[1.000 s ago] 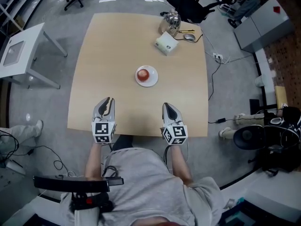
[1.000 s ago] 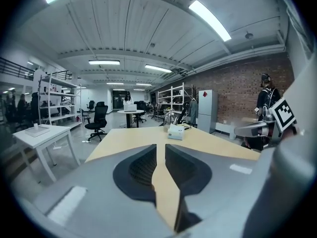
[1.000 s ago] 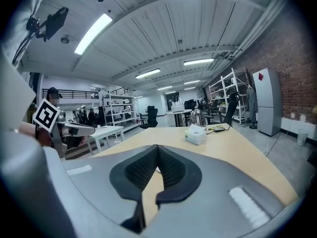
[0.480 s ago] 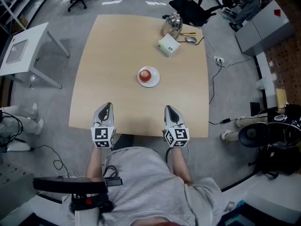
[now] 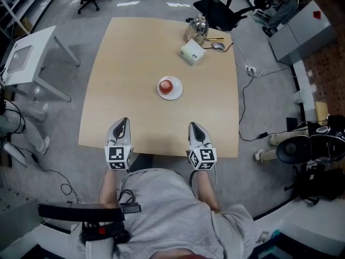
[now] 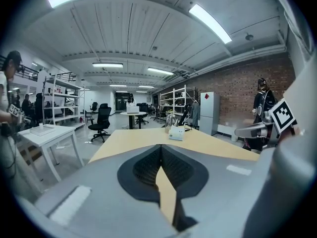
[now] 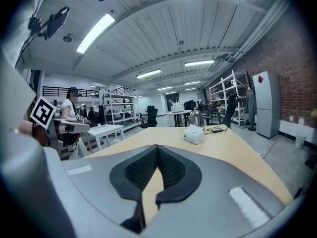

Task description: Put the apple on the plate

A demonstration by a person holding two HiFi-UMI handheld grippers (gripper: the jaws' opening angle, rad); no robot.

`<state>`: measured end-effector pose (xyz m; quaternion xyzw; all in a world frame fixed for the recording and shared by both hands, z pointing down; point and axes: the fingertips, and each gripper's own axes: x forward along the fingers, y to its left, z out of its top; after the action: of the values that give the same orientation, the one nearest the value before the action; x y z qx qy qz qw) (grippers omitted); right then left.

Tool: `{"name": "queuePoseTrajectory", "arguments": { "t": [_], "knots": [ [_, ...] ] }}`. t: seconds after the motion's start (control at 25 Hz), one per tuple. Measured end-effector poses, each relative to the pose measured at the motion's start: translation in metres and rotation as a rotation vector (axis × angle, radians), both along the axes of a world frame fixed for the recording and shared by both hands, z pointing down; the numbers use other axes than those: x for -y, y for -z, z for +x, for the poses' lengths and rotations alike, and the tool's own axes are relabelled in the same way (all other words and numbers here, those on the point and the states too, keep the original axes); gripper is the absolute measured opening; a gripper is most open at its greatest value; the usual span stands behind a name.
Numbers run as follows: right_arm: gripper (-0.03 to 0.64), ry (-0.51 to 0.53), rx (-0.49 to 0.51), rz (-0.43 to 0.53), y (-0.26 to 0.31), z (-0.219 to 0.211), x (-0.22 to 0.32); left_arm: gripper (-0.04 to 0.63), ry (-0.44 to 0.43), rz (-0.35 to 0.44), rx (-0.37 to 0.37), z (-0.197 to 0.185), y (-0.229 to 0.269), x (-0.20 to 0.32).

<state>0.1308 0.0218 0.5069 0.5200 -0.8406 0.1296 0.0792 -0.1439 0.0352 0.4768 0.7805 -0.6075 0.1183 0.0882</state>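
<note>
Head view: the apple (image 5: pixel 166 84) sits on the small white plate (image 5: pixel 178 94) near the middle of the pale wooden table (image 5: pixel 129 63), with nothing touching it. From my remote seat I judge the job done: the fruit is where the task wants it, and I see no step left but to keep clear.

Both tools rest well back from the plate, at the table's near edge in front of the person holding them. The left gripper (image 5: pixel 124 121) has its jaws together with nothing between them; its own view shows the dark pads meeting at the tips and only bare tabletop beyond. The right gripper (image 5: pixel 193 125) is the same, closed and empty, pointing along the table toward the far end.

Farther out, a white box (image 5: pixel 192 52), a shiny kettle (image 5: pixel 198 27) and a computer mouse (image 5: pixel 218 45) stand at the far right corner, well apart from the plate. A black office chair (image 5: pixel 221 7) stands behind them, and a small white side table (image 5: pixel 24 58) is off to the left.
</note>
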Motion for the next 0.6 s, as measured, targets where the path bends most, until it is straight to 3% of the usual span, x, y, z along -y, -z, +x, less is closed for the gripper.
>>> {"name": "queuePoseTrajectory", "arguments": {
  "t": [0.6],
  "knots": [
    [0.006,-0.004,0.006,0.018,0.0027,-0.0050,-0.0051,0.020,-0.008,0.010,0.001,-0.0009,0.0014,-0.0052]
  ]
}}
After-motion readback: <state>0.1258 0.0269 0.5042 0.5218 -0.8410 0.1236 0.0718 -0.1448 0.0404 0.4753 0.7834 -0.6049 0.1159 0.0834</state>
